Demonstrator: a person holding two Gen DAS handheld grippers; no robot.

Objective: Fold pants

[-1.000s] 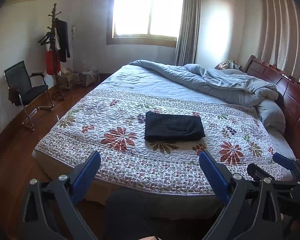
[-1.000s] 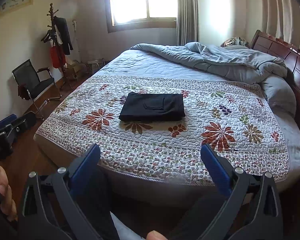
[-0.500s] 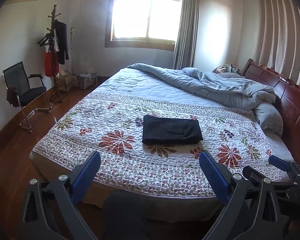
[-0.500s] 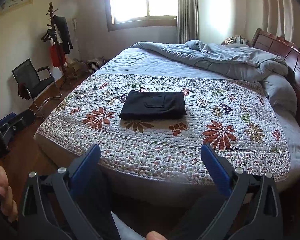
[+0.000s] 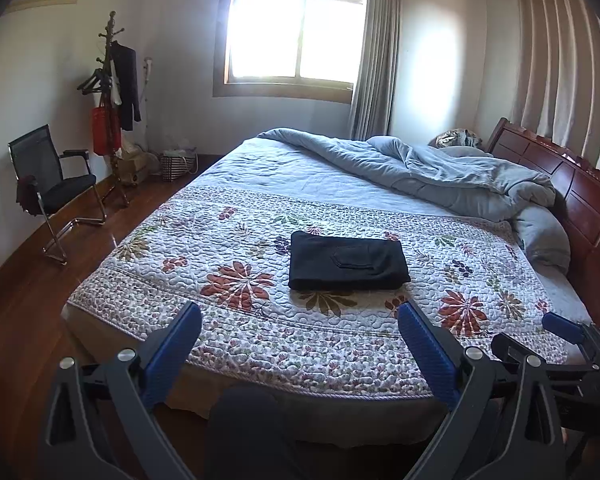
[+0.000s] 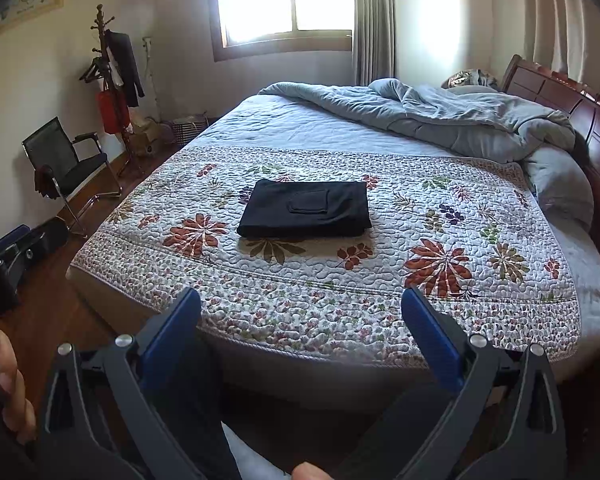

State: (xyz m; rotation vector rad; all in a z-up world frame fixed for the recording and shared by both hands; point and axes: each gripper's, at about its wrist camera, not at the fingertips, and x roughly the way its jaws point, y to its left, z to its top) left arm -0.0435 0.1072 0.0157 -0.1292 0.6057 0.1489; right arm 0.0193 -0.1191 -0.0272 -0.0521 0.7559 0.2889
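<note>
Left tool (image 5: 300, 344): fingers standing wide apart, gripping nothing, hanging off the foot of the bed (image 5: 260, 408). Right tool (image 6: 300, 320): likewise gaping wide and empty; in the left view only its blue tip is peeking in at the right edge. Pants (image 5: 346, 261): lying folded into a black rectangle on the flowered quilt (image 5: 220, 320), well beyond both tools. Hand (image 6: 10, 392): showing partly, cut off at the frame's left edge.
</note>
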